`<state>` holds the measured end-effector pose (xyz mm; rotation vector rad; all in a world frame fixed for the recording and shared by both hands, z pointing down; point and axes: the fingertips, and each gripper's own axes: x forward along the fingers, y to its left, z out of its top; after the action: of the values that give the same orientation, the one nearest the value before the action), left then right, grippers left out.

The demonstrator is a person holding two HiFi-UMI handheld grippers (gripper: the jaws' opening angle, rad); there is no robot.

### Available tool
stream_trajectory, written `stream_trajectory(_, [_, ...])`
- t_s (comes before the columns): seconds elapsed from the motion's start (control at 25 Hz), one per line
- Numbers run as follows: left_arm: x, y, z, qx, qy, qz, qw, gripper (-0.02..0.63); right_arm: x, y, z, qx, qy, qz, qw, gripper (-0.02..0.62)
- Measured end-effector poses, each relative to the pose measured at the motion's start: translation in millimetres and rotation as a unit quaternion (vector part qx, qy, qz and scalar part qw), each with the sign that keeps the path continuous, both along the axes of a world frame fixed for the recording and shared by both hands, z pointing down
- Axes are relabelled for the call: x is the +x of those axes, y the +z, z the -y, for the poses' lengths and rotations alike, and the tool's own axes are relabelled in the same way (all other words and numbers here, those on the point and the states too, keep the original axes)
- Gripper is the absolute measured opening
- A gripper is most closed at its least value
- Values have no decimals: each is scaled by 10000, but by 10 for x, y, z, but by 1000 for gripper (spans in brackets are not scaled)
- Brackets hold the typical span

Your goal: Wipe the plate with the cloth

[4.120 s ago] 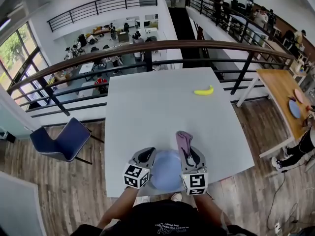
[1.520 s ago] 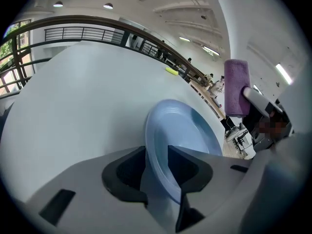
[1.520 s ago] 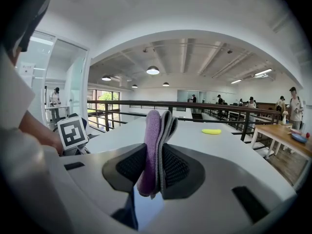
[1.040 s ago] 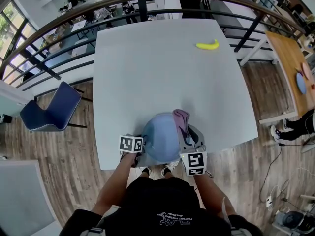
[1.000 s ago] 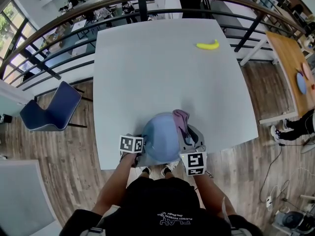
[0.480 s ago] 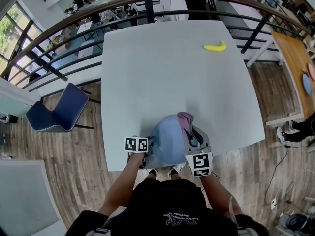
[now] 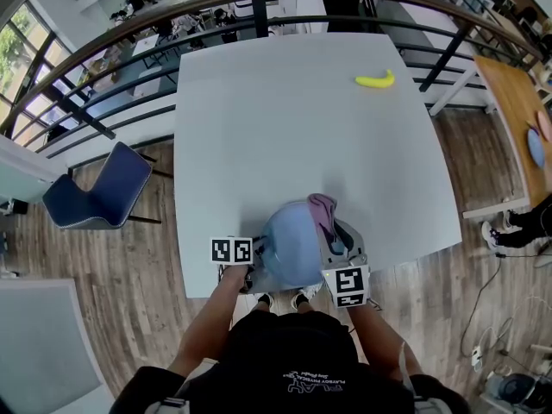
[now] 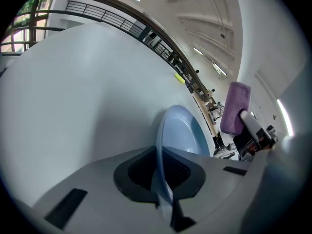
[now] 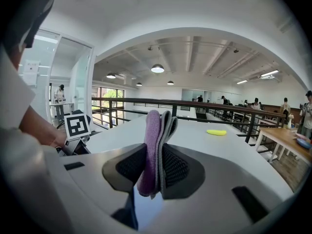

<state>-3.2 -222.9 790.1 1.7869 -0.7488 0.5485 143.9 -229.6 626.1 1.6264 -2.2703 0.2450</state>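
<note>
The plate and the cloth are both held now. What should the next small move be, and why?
Probably swing the right gripper so the cloth meets the face of the plate. The jaws of the left gripper have just been closing on the rim and hold the plate tilted up; the cloth, clamped in the right jaws, seems not yet touching it.

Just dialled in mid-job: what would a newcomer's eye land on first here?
A round pale blue plate stands out at the near edge of the white table, its rim between the left tongs, whose jaws have just been closing on it. Beside it the right tongs clamp a folded purple-and-grey cloth; a yellow banana lies alone at the far right.
</note>
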Motion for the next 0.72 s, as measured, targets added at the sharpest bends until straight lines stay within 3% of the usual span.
stream_trajectory(0.28, [-35, -171, 62, 124, -183, -206, 9995, 28, -10, -14, -23, -15, 18, 3, 10000, 100])
stream_trajectory(0.72, [-41, -776, 318, 748, -486, -399, 9952, 28, -114, -310, -37, 211, -75, 64, 9997, 100])
